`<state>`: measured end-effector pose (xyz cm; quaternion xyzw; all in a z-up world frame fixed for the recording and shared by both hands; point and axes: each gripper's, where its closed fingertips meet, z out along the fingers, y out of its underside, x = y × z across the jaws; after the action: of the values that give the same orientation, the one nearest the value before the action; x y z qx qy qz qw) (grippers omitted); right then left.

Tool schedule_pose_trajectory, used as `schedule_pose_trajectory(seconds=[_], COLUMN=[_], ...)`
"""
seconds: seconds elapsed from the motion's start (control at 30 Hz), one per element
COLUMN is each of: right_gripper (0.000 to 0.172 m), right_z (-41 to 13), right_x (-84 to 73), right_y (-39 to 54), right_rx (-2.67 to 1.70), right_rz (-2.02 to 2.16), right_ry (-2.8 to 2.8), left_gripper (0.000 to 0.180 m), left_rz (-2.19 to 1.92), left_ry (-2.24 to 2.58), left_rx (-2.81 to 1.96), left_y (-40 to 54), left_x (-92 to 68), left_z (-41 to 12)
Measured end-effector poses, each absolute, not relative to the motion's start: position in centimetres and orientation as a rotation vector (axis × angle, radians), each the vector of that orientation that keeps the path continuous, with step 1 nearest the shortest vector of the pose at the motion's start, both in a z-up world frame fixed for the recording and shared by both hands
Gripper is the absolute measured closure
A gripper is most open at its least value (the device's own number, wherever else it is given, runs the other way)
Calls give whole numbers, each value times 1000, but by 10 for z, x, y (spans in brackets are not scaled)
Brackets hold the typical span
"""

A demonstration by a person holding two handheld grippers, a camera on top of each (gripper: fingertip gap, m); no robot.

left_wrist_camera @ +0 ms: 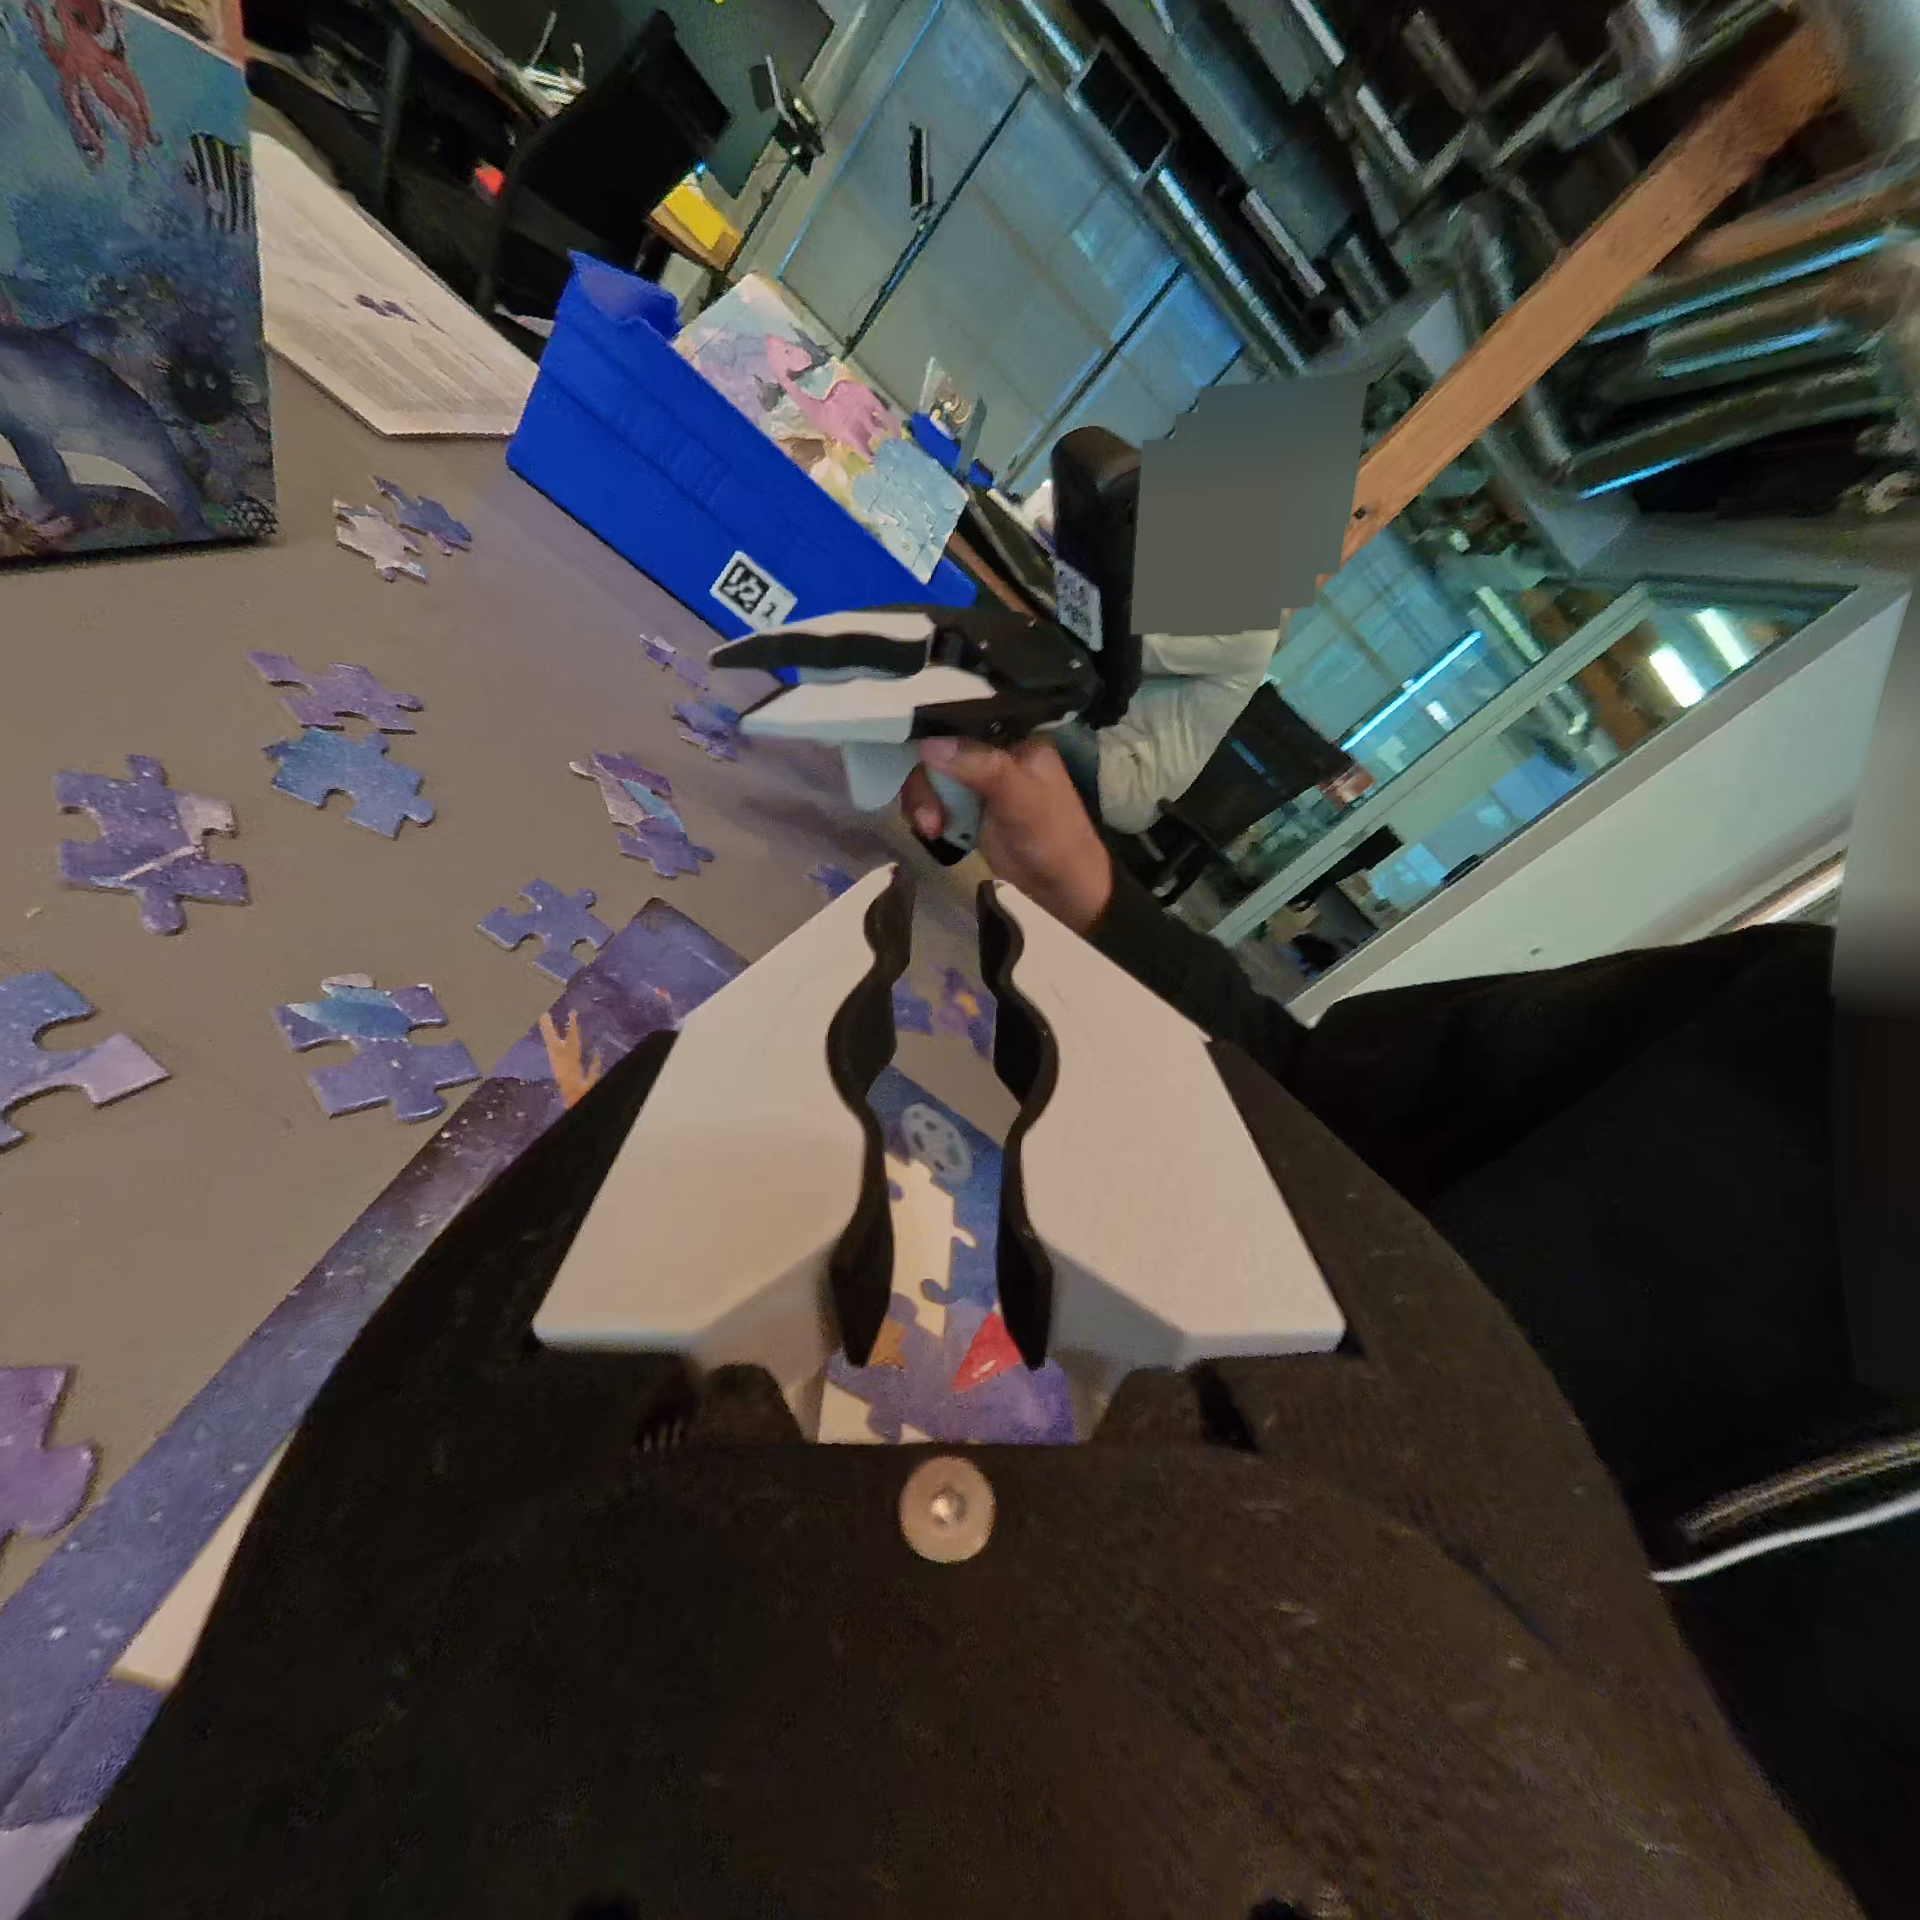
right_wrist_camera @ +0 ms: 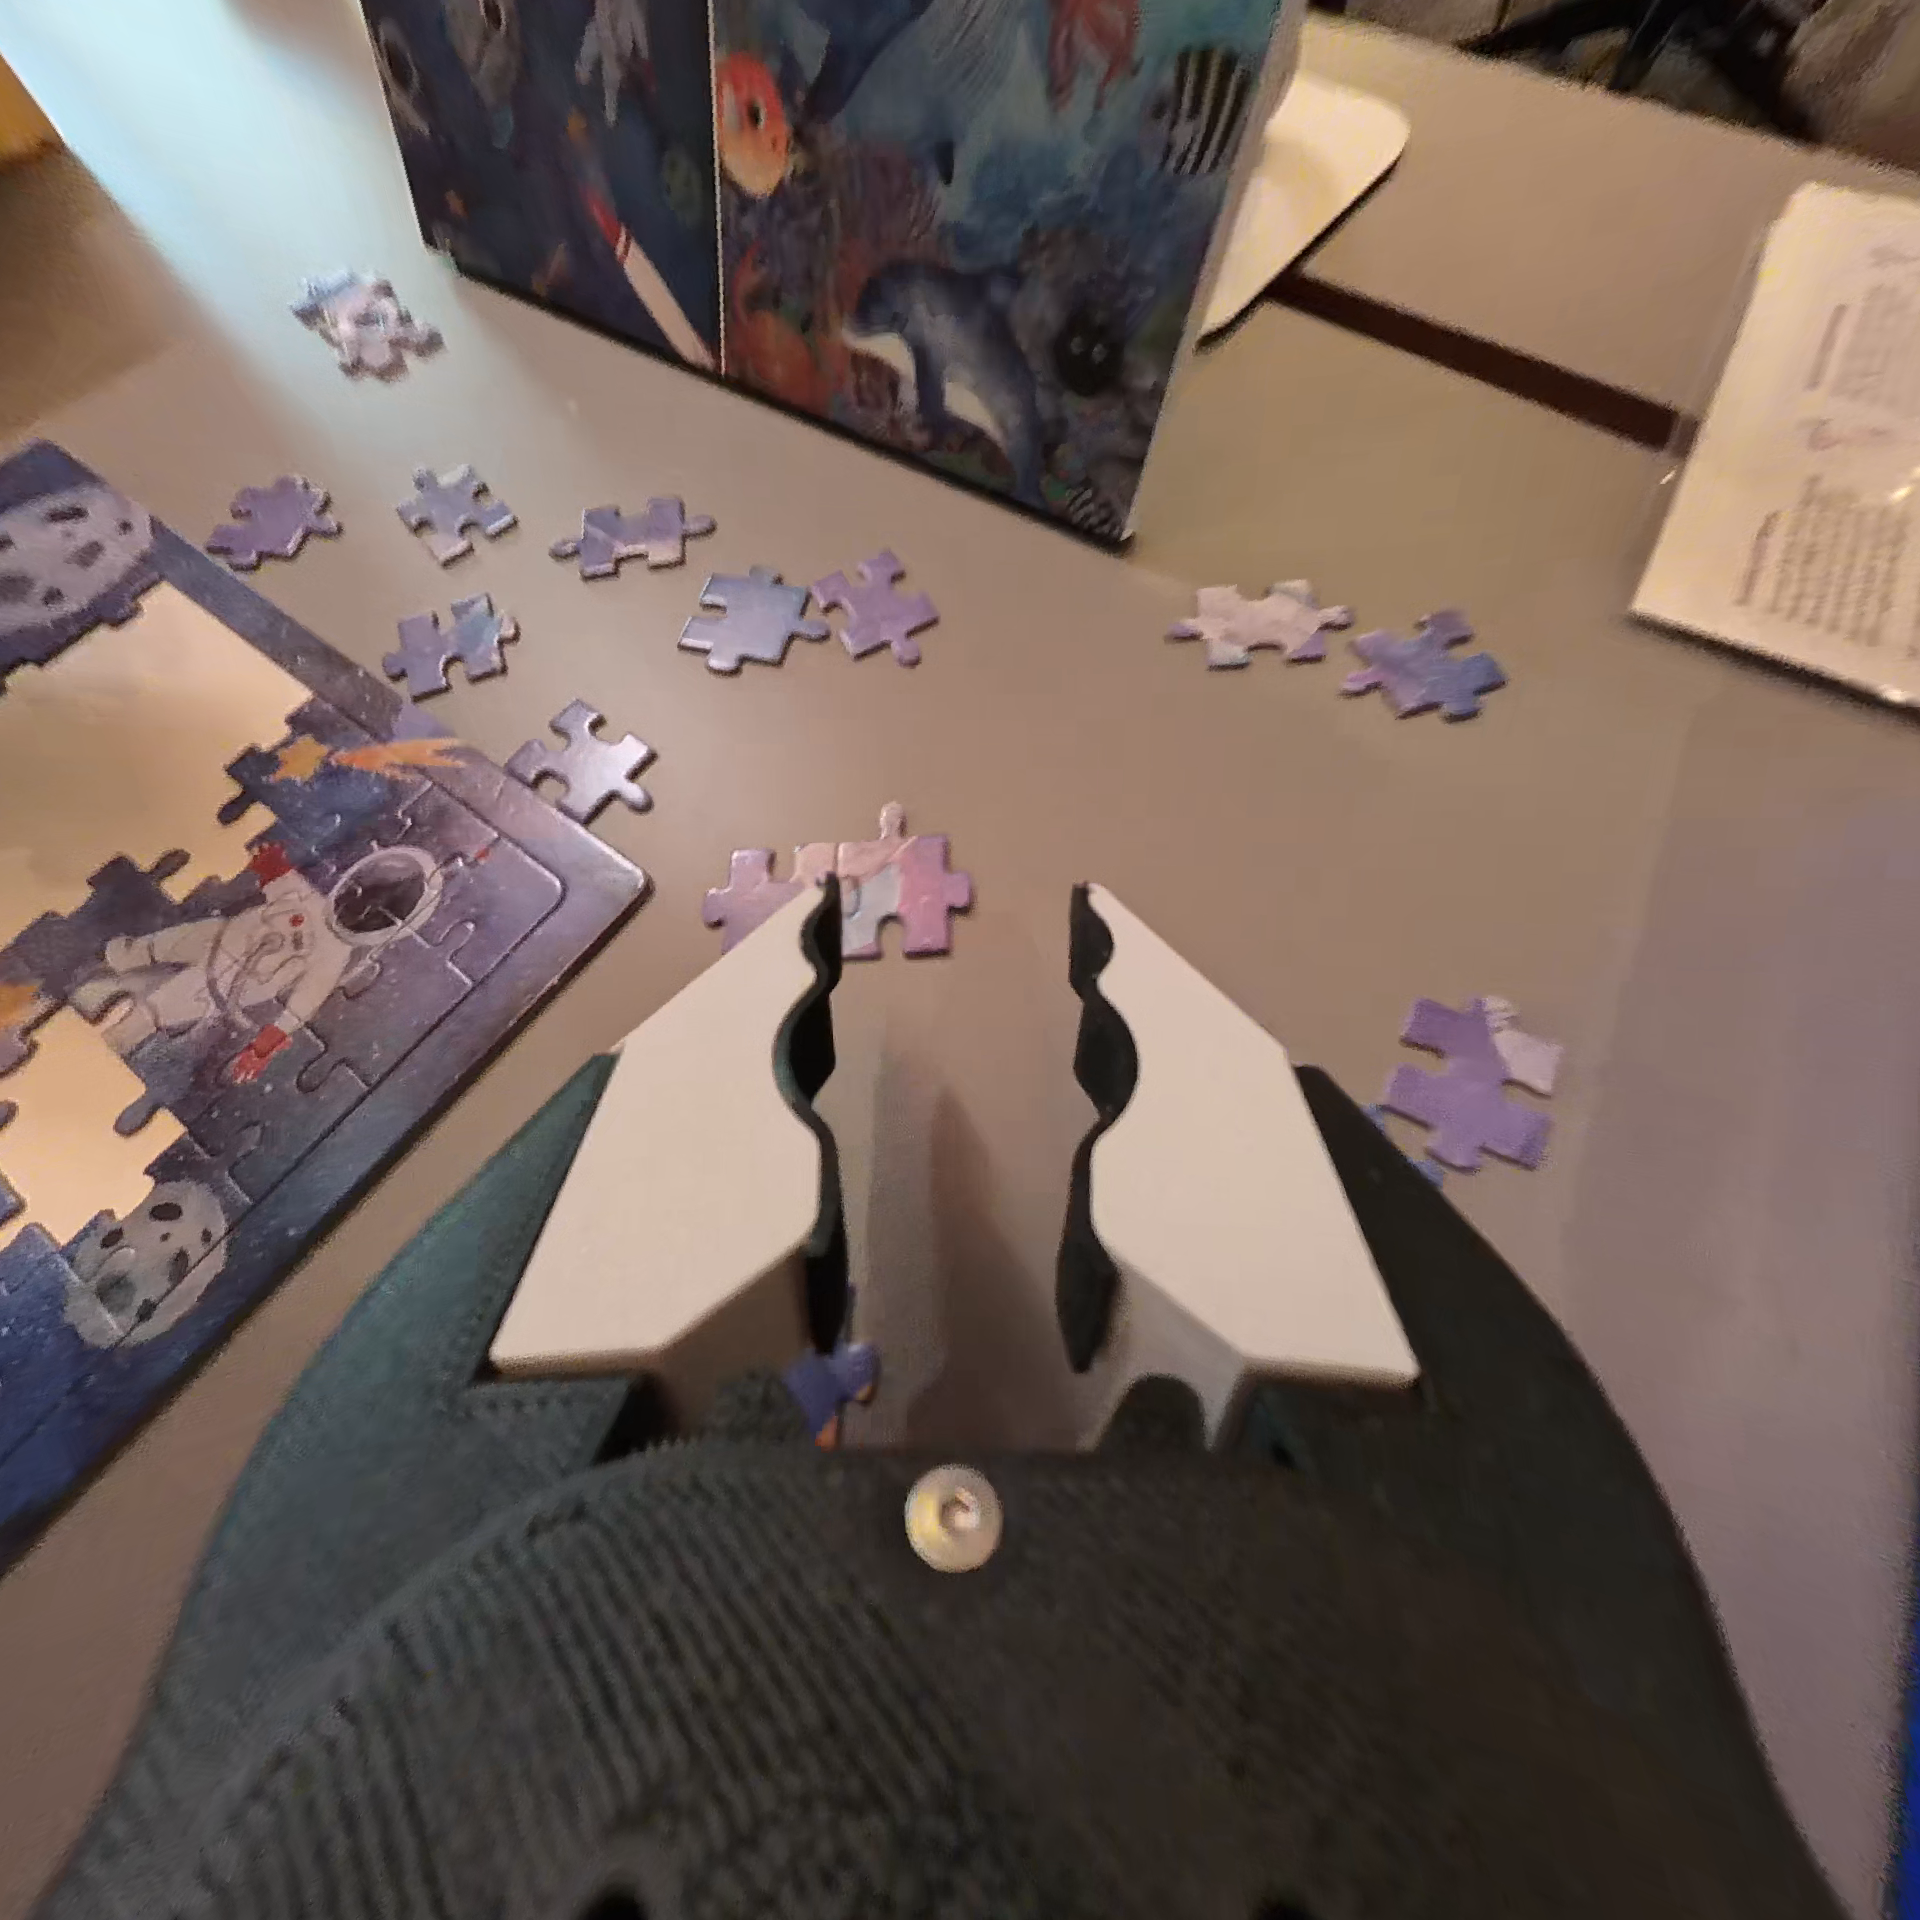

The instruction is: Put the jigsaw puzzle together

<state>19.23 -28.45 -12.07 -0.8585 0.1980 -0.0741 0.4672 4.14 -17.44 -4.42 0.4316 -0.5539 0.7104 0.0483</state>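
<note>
Left tongs (left_wrist_camera: 940, 894): fingers stand a narrow slot apart, nothing between the pads; released, grasping nothing. They hang over the near corner of the space-themed puzzle board (left_wrist_camera: 634, 966), whose partly filled picture shows through the slot.

Right tongs (right_wrist_camera: 954, 894): fingers wide apart, bare grey surface (right_wrist_camera: 1299, 810) between them; released, nothing grasped. Left fingertip (right_wrist_camera: 821, 904) overlaps a joined pair of lilac-pink puzzle pieces (right_wrist_camera: 904, 894) lying on the surface just ahead; whether it touches them I cannot tell. A purple piece (right_wrist_camera: 1470, 1081) lies right of the right finger.

In the left wrist view my right tongs show farther off, held by my hand (left_wrist_camera: 1023, 821) above the surface, tips pointing left over a small purple piece (left_wrist_camera: 707, 722).

The puzzle board in the right wrist view lies at left, with an astronaut picture and several open gaps. Loose purple and blue pieces (right_wrist_camera: 753, 618) are scattered between the board and the illustrated puzzle box (right_wrist_camera: 935, 260) standing at the far side. A printed sheet in a clear sleeve (right_wrist_camera: 1797, 457) lies far right.

Left wrist view, far side: a blue bin (left_wrist_camera: 665, 468) holding another puzzle with pink figures (left_wrist_camera: 821, 405).
</note>
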Motion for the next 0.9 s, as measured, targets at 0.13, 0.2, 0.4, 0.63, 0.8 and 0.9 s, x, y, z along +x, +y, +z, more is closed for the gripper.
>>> schedule_pose_trajectory(seconds=[0.13, 0.2, 0.4, 0.63, 0.8, 0.9], right_gripper=[132, 132, 134, 135, 135, 135], right_z=[-97, -87, -89, -84, -64, -61], right_x=[201, 205, 217, 205, 198, 195], right_y=[-291, -294, -299, -317, -328, -331], right_rx=[-1974, -1937, -1987, -1959, -1893, -1889], right_rz=[-173, -197, -317, -315, -314, -325], right_ry=[482, 459, 324, 281, 262, 244], left_gripper=[166, 161, 123, 129, 128, 133], left_rz=[2061, 1960, 1347, 1053, 960, 982], left_ry=[-2014, -2179, -2648, -2883, -2894, -2874], left_rx=[1407, 1430, 1529, 1632, 1716, 1739], left_y=[-183, -196, -242, -266, -263, -263], left_x=[49, 55, 95, 160, 169, 170], left_z=[-63, -70, -111, -150, -161, -161])
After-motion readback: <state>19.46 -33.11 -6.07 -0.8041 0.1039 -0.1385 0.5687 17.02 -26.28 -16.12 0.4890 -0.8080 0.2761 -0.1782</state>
